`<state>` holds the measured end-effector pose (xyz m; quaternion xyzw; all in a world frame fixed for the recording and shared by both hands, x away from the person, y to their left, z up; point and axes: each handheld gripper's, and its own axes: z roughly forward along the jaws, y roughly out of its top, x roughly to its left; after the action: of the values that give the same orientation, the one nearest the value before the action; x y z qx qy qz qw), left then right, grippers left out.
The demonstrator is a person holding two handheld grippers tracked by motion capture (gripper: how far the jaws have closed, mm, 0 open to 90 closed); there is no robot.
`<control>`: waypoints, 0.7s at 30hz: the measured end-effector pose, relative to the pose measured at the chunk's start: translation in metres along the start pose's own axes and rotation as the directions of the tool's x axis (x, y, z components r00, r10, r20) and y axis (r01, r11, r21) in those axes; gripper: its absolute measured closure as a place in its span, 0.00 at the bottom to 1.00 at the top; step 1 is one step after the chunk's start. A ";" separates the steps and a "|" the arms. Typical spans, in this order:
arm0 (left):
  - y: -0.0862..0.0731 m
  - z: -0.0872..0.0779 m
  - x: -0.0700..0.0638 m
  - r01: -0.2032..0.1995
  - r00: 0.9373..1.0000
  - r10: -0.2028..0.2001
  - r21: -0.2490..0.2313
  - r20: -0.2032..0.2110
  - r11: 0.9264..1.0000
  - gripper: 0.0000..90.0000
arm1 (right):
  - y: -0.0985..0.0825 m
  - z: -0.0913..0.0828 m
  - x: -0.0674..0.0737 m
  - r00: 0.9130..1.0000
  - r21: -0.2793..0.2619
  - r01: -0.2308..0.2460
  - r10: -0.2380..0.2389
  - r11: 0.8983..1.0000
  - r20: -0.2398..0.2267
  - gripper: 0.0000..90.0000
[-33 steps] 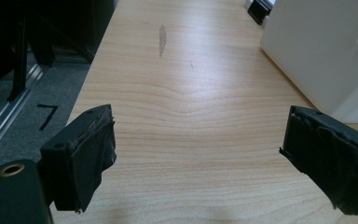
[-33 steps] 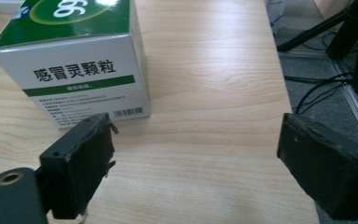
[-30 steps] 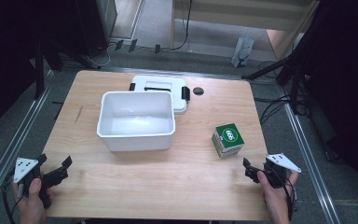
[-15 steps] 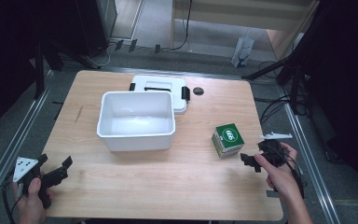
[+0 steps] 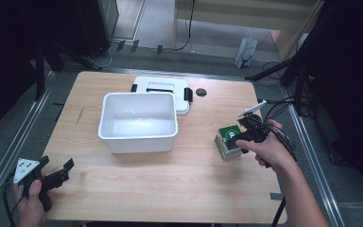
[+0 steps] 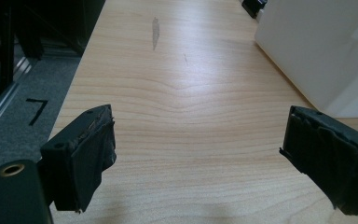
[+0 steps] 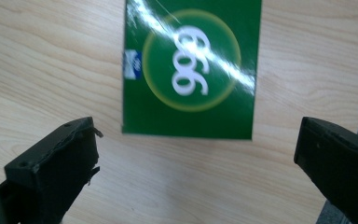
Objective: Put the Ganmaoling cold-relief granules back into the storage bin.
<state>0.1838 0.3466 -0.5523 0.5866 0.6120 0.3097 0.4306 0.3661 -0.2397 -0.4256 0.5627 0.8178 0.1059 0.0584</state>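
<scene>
A small green box (image 5: 229, 139) with a white number in a yellow ring on top (image 7: 189, 70) stands on the right part of the wooden table (image 5: 170, 189). My right gripper (image 5: 240, 138) hangs just above it and points down at its lid. In the right gripper view the jaws (image 7: 196, 137) have just been opening and stand wide, with nothing between them. My left gripper (image 5: 57, 163) rests at the front left corner, held by a hand. It is open and empty (image 6: 196, 126), over bare wood.
A white plastic bin (image 5: 138, 122) sits mid-table, and its wall (image 6: 326, 51) appears at the right of the left gripper view. Behind the bin lies a white lid with black clips (image 5: 160, 85), and next to that a small black disc (image 5: 201, 91). Cables trail off the table's right edge.
The right hand has risen from the front right of the table and moved in over the green box, tipping its gripper downward. Its jaws have spread wider. The left hand has stayed put.
</scene>
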 end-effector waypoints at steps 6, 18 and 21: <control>0.000 0.000 0.001 0.003 1.000 -0.003 0.004 0.009 1.000 0.11 | 0.022 0.011 0.009 1.000 0.056 -0.012 0.011 0.998 0.023 0.00; 0.000 0.001 0.001 0.011 1.000 -0.012 0.010 0.019 1.000 0.11 | 0.040 0.043 0.008 0.999 0.135 -0.022 0.015 0.991 0.050 0.00; 0.000 0.002 0.001 0.012 1.000 -0.013 0.011 0.020 1.000 0.11 | 0.041 0.049 0.008 0.999 0.146 -0.021 0.013 0.989 0.051 0.01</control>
<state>0.1854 0.3475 -0.5527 0.5883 0.6129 0.2977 0.4355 0.4108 -0.2132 -0.4637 0.5748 0.8168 0.0320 0.0365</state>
